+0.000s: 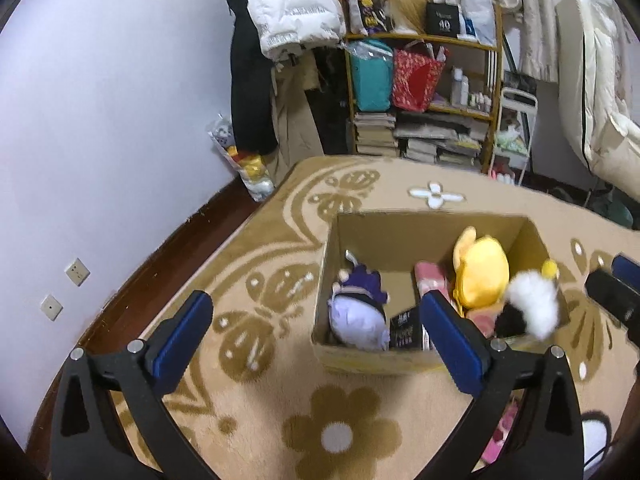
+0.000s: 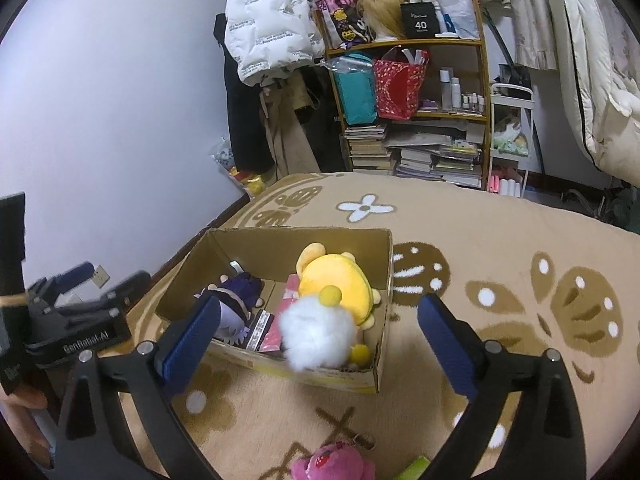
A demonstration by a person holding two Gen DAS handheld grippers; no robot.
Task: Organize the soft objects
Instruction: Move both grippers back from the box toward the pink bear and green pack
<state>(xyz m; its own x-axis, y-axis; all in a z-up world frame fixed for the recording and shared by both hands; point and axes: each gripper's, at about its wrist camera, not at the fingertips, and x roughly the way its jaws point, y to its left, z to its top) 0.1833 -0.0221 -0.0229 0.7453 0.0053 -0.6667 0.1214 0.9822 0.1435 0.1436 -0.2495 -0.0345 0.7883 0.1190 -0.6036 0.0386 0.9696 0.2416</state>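
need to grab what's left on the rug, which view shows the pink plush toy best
The right wrist view: the pink plush toy lies in the open on the rug at the bottom edge. The left wrist view shows only pink slivers behind its gripper's finger.

The right gripper (image 2: pixel 318 326) stands wide open with nothing between its pads, above the near rim of a box (image 2: pixel 300 236). Just ahead, a white fluffy toy (image 2: pixel 316 336) lies against a yellow plush (image 2: pixel 336 280); a purple doll (image 2: pixel 236 292) lies by the left finger. A pink toy (image 2: pixel 332 460) lies below.
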